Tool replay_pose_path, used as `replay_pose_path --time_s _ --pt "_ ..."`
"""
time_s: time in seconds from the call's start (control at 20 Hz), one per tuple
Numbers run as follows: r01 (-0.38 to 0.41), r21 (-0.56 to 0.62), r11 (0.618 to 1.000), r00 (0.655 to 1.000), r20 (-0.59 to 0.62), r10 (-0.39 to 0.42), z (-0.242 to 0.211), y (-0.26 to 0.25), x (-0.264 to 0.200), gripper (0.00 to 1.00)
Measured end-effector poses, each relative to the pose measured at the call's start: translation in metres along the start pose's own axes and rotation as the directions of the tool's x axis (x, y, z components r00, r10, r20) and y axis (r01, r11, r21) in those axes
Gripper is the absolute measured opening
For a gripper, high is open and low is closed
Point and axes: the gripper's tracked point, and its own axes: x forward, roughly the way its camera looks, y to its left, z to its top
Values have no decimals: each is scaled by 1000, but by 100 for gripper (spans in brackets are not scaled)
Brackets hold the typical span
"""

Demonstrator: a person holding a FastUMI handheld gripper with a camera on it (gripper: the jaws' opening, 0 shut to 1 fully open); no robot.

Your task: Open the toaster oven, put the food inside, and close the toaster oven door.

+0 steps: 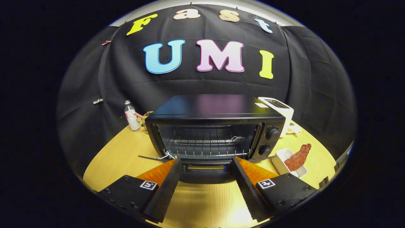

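Gripper view: the gripper (207,163) is held level, low over the wooden table (114,161), fingers spread wide and holding nothing. The toaster oven (215,129) stands at 12 o'clock just ahead, its door (205,167) dropped flat between the fingertips and the wire rack (205,147) exposed. The food (298,157), a reddish-brown strip, lies across a white tray (282,158) at 2 o'clock, beside the oven's knobs (269,141). A bottle (131,115) stands at 10 o'clock; a white appliance (281,110) sits behind the oven's right corner.
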Motion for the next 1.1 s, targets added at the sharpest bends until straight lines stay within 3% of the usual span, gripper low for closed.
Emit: replay_pose_path --time_s 0.35,0.65,0.85,1.1 --pt "-35 -25 999 999 -24 34 -46 -1 -16 97" --pt "-43 -17 999 989 -145 40 -95 -20 -19 97" --pt "-57 -53 997 992 -114 51 -61 -52 -43 97" --pt "-11 -20 1000 997 -80 9 6 -147 -58 97"
